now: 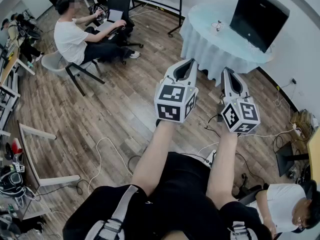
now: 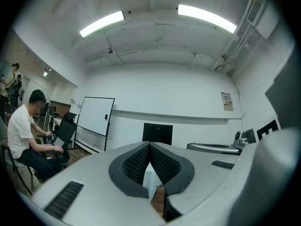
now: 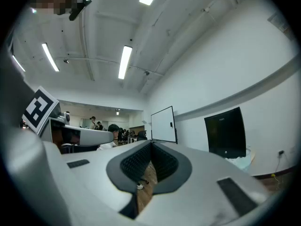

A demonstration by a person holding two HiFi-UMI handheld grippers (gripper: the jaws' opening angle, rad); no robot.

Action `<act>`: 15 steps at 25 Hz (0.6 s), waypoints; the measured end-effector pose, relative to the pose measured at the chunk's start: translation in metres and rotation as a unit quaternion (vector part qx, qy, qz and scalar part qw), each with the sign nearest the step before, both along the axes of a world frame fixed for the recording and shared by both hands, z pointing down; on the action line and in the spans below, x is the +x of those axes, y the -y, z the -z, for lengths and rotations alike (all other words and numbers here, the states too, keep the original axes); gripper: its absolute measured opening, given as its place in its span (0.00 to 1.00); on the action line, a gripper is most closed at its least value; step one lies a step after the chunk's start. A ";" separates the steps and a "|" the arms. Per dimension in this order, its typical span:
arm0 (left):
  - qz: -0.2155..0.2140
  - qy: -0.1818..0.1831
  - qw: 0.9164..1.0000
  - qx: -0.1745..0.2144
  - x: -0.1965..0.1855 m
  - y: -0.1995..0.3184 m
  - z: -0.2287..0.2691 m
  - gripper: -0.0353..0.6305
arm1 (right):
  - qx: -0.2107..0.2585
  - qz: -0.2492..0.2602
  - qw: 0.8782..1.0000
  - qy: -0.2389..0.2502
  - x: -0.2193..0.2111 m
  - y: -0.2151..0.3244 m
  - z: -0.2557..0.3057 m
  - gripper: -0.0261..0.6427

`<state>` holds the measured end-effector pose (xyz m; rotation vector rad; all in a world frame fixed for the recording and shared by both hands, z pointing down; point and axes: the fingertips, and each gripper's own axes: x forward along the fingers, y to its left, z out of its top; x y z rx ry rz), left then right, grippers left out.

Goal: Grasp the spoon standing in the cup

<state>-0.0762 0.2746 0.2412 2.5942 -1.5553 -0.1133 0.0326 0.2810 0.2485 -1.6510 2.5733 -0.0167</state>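
The left tool (image 1: 189, 62) and right tool (image 1: 229, 72) are held shut, with nothing gripped, and pointed toward the cloth-covered bench (image 1: 210, 46).

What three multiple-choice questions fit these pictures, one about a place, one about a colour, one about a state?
1. Where does the black screen stand?
A. on the round table
B. on the floor
C. on a chair

2. What colour is the seated person's shirt?
A. red
B. white
C. black

3. How do the left gripper's jaws stand?
A. wide apart
B. closed on a spoon
C. together, nothing between them

Answers: 1 A, the screen rises from the cloth-covered tabletop; 2 B, the shirt shows white in the head view; 3 C, the jaw tips touch in the left gripper view.
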 end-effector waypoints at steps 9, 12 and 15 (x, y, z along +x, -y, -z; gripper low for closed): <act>-0.028 -0.006 1.000 0.012 0.016 0.044 0.004 0.07 | 0.015 -0.005 1.000 -0.010 -0.002 0.036 0.005 0.04; -0.035 -0.010 0.999 0.012 0.017 0.067 0.003 0.07 | 0.022 -0.013 1.000 -0.008 -0.001 0.056 0.007 0.05; -0.038 -0.013 0.999 0.012 0.010 0.093 0.007 0.07 | 0.019 -0.018 1.000 -0.010 -0.007 0.079 0.008 0.05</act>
